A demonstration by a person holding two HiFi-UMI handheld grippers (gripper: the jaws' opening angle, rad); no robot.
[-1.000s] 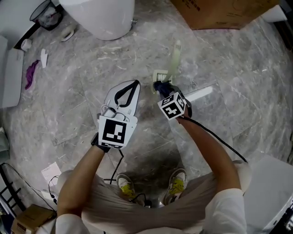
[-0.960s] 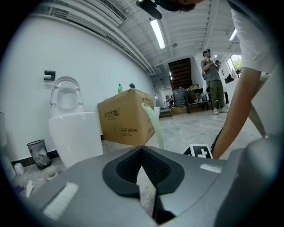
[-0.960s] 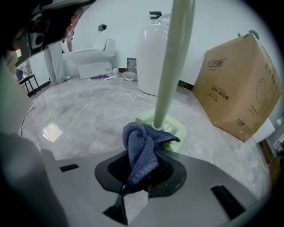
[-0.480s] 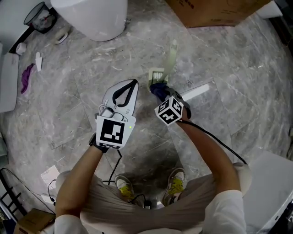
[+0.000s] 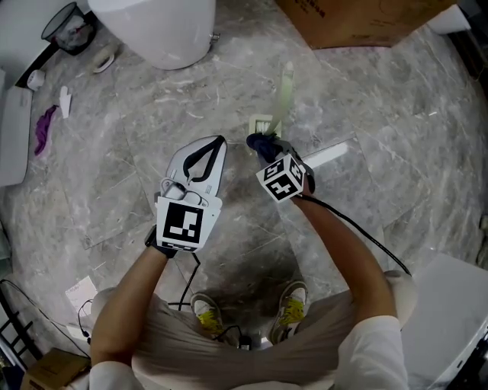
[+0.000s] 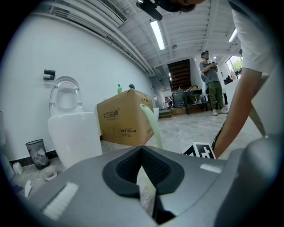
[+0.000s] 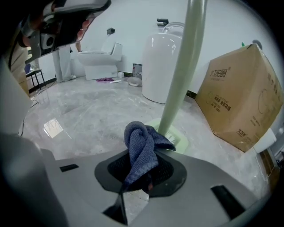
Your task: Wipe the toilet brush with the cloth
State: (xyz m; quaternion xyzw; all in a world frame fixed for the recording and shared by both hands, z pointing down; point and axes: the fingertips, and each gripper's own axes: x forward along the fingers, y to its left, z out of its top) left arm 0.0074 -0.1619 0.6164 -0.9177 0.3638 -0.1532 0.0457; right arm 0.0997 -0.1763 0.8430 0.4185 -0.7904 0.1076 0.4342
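The toilet brush stands upright on the marble floor, a pale green handle (image 5: pixel 286 87) rising from a square green foot (image 5: pixel 262 123). My right gripper (image 5: pixel 267 149) is shut on a bunched dark blue cloth (image 5: pixel 261 142), which touches the foot at the base of the handle. In the right gripper view the cloth (image 7: pixel 141 148) sticks up out of the right gripper (image 7: pixel 140 175), just in front of the handle (image 7: pixel 182 66). My left gripper (image 5: pixel 219 141) hangs to the brush's left, shut and holding nothing. The left gripper view shows the handle (image 6: pixel 151 126) beyond the left gripper (image 6: pixel 144 177).
A white toilet (image 5: pixel 156 27) stands at the far left, with a waste bin (image 5: pixel 72 30) beside it. A cardboard box (image 5: pixel 358 19) sits behind the brush. A white unit (image 5: pixel 450 320) is at the near right. A person (image 6: pixel 212 82) stands far across the room.
My right gripper has edged the cloth a little closer to the foot of the brush. The left gripper has barely moved.
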